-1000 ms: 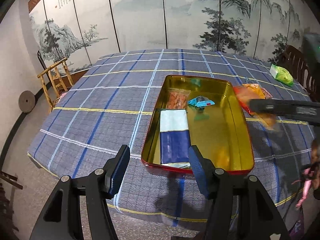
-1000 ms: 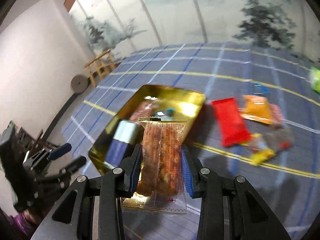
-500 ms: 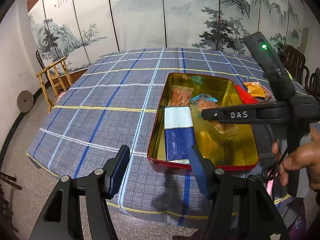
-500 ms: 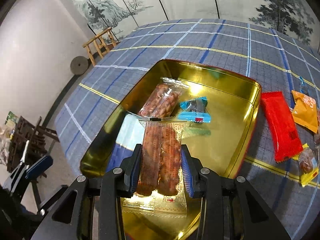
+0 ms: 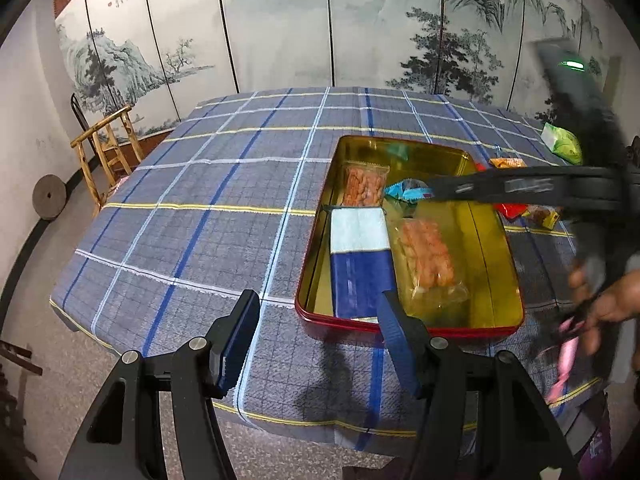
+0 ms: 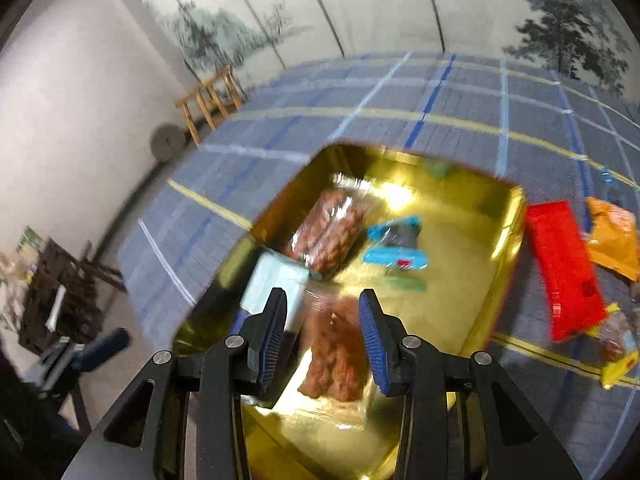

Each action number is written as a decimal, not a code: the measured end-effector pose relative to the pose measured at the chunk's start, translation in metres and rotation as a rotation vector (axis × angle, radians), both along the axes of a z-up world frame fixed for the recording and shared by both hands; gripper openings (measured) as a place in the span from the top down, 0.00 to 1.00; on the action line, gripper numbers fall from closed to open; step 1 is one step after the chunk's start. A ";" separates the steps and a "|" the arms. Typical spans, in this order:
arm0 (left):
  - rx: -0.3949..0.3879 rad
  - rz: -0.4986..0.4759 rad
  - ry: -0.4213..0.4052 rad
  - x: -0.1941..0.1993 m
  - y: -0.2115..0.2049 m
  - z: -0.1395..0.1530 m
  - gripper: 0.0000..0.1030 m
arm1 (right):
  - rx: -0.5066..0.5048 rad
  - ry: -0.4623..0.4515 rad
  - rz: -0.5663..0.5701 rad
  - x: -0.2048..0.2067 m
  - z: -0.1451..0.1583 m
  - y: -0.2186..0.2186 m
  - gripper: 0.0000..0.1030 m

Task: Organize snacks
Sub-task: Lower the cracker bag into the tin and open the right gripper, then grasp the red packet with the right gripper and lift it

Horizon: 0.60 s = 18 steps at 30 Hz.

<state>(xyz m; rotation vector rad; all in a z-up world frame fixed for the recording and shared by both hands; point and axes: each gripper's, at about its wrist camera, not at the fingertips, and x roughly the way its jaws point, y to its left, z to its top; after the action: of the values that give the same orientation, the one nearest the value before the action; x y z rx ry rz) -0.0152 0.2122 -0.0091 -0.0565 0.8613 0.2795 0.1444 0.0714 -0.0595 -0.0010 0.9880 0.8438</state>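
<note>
The right gripper (image 6: 323,336) hangs over the near end of the gold tin (image 5: 486,322), jaws parted and clear of the clear sausage packet (image 6: 336,354). That packet now lies on the tin floor directly under the claw, its long axis running from the tin's near edge toward the far one. The view is blurred, so whether a pad brushes the wrapper is hard to say. The left gripper (image 5: 320,336) sits half open and empty off the table's near edge. In the tin, the blue-and-white box (image 5: 360,258) lies along the left wall, touching or just beside the packet. Farther on lie a second sausage packet (image 5: 364,184) and a blue candy (image 5: 408,190). Loose on the cloth past the tin's right edge, nearer the right hand, lie a red packet (image 6: 564,268) and an orange one (image 6: 614,240).
</note>
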 end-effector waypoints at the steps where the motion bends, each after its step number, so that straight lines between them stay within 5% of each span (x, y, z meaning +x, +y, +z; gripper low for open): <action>1: 0.000 0.000 -0.003 0.000 0.000 0.001 0.44 | 0.006 -0.021 -0.016 0.000 0.006 -0.012 0.62; 8: -0.023 -0.025 -0.002 0.006 -0.007 0.000 0.44 | -0.167 -0.061 -0.146 0.048 0.000 -0.090 0.62; 18: -0.025 -0.031 0.040 0.018 -0.013 -0.011 0.44 | -0.265 -0.012 -0.131 0.088 -0.035 -0.085 0.57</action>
<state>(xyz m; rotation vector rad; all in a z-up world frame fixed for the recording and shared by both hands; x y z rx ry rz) 0.0028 0.1991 -0.0198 -0.0607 0.9043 0.2416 0.2320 -0.0136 -0.0944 -0.1661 1.0708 0.5888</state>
